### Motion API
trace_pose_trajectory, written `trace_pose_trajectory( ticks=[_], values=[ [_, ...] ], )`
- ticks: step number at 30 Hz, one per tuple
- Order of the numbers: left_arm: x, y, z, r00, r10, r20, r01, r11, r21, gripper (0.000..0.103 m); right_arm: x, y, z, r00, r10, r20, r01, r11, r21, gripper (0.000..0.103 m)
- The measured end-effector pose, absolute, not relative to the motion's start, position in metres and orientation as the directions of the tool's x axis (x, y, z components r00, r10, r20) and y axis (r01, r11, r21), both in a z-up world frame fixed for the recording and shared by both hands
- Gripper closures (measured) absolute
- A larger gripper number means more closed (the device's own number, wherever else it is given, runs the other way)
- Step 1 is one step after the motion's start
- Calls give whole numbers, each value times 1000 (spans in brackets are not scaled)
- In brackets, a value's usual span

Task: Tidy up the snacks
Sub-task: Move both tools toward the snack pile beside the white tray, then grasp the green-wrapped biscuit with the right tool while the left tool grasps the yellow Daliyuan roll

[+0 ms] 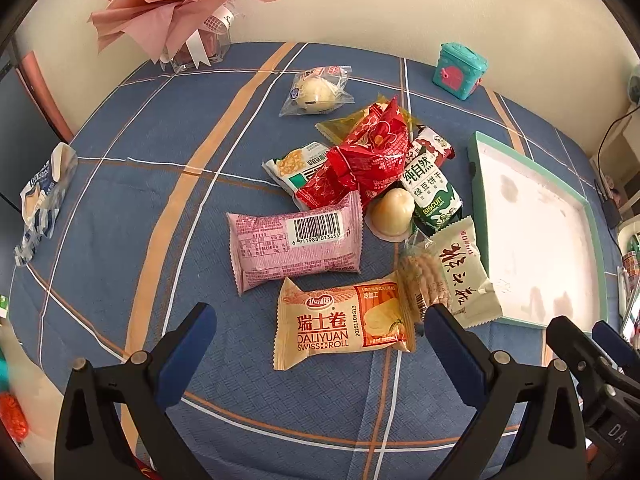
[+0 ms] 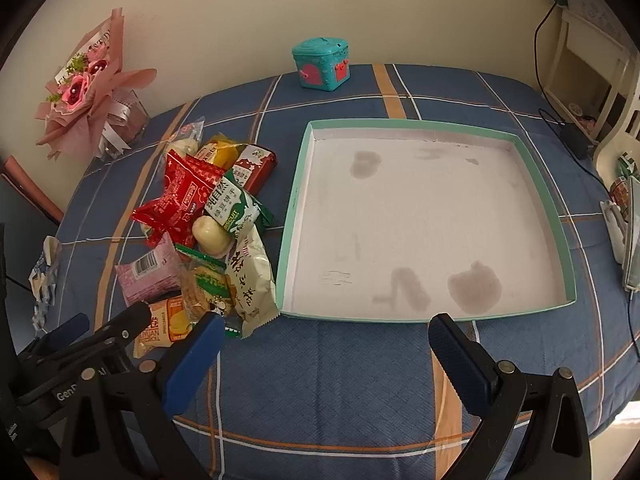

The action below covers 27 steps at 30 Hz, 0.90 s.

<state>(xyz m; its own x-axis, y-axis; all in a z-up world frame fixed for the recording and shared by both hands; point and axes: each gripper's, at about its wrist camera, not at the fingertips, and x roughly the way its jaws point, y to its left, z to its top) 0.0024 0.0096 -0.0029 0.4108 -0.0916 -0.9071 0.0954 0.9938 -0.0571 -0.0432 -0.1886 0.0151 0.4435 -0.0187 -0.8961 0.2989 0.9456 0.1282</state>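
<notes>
Left tool [image 1: 320, 332]: fingers wide apart, holding nothing, poised above the near edge of the snack pile; the Swiss roll packet [image 1: 344, 326] lies between its blue pads [image 1: 188, 354] in view, not visibly touched.

Right tool [image 2: 326, 344]: fingers wide apart, empty, hovering over bare blue plaid cloth at the near side of the desk [image 2: 320, 380], just short of the tray [image 2: 292, 208].

Snacks: heaped on the desk left of the tray, none inside it.
- Swiss roll packet, orange and cream, nearest item, lying flat.
- Pink packet [image 1: 294, 244], barcode side up, just beyond the Swiss roll.
- Pale green packet with black brush lettering [image 1: 464, 276], touching the tray's left wall.
- Clear packet of round crackers [image 1: 424, 280], partly under the pale green one.
- Jelly cup [image 1: 390, 216], on its side, mid-pile.
- Green-and-white mung bean biscuit packet [image 1: 430, 192], beside the jelly cup.
- Red packets [image 1: 368, 160], crumpled, on top of the heap.
- Clear-wrapped pale bun [image 1: 318, 90], lying apart on the far side.

Tray: shallow, mint-green rim, white stained floor, holds nothing.

Also on the desk: teal toy box [image 2: 322, 64] at the far edge; pink wrapped bouquet [image 1: 176, 4] in a glass vase, far left.
</notes>
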Motion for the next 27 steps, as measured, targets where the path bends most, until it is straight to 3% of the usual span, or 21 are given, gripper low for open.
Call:
trace_pose_trajectory(
  ticks=[5,12,18,23,27],
  values=[
    [2,16,-2,417,-95,-904,76,995,-70,0,-41,-183,13,440,-1,-898,283,949,137,0],
    [4,24,-2,421,-118,-899,67,993,-98,0,-24,-177,14,470,161,-868,237,924,300,1],
    [10,26,-13,386,-118,-915,65,993,-101,2,-2,-162,10,450,226,-864,174,927,333,18],
    [16,16,-30,317,-142,-938,100,988,-116,2,17,-148,9,434,267,-860,107,933,344,25],
    [21,7,-41,294,-131,-947,121,988,-99,2,27,-135,-7,368,293,-882,76,936,342,39]
  ],
)
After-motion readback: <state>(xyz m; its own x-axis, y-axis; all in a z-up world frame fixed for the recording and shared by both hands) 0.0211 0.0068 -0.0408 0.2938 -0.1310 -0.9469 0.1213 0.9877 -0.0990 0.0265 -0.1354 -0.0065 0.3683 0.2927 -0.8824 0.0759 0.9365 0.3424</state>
